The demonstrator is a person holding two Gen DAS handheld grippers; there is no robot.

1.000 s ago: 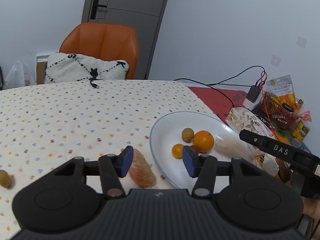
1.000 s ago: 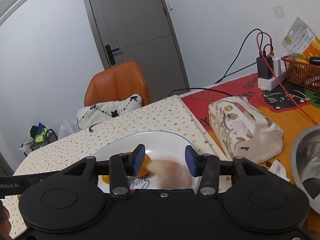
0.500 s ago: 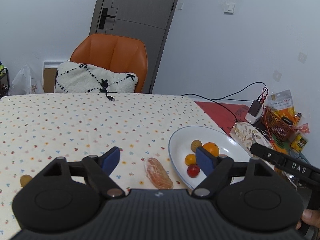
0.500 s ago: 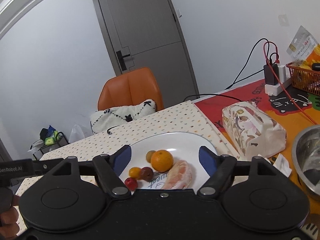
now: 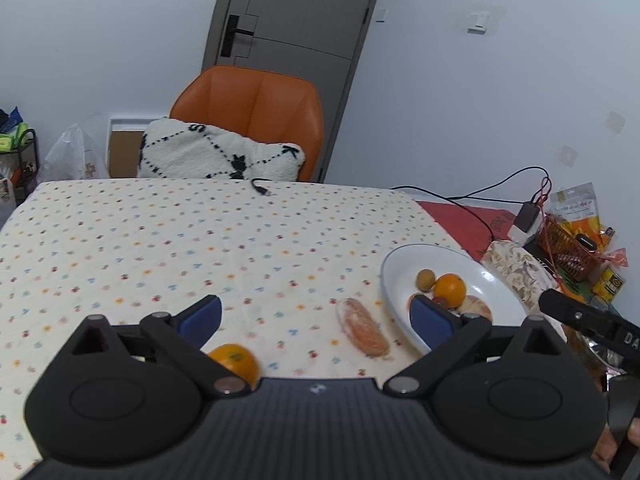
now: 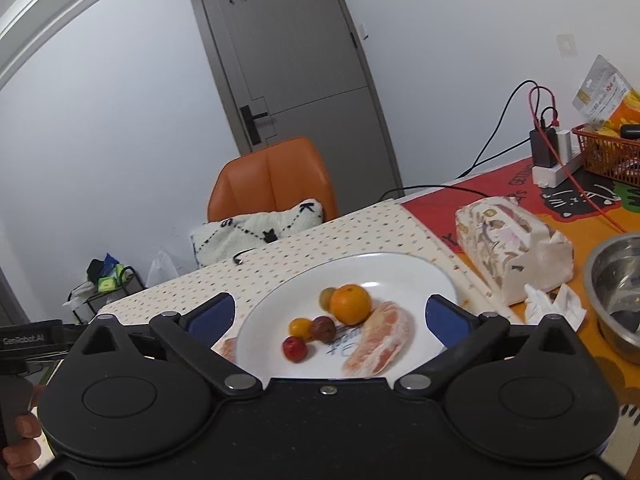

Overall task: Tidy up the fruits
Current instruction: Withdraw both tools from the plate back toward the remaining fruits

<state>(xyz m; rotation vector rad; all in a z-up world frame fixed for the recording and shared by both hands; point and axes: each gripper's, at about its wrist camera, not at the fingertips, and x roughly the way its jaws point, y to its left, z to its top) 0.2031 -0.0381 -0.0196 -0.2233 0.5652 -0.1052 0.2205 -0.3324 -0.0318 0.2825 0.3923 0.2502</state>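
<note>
Lower left of the left wrist view, the loose orange [image 5: 234, 362] sits half hidden behind the gripper's linkage — at right, the steel bowl [image 6: 618, 292] runs off the frame edge.

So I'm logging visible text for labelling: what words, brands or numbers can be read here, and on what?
"GenRobot.AI" on the left gripper's black body, seen at the left edge of the right wrist view.
"DA", cut off by the frame edge, on the right gripper's black body, seen in the left wrist view.
"S" and "K" on the white cushion.
Blue writing on the white plate: blurred.
Red mat lettering, snack bag print: unreadable.
</note>
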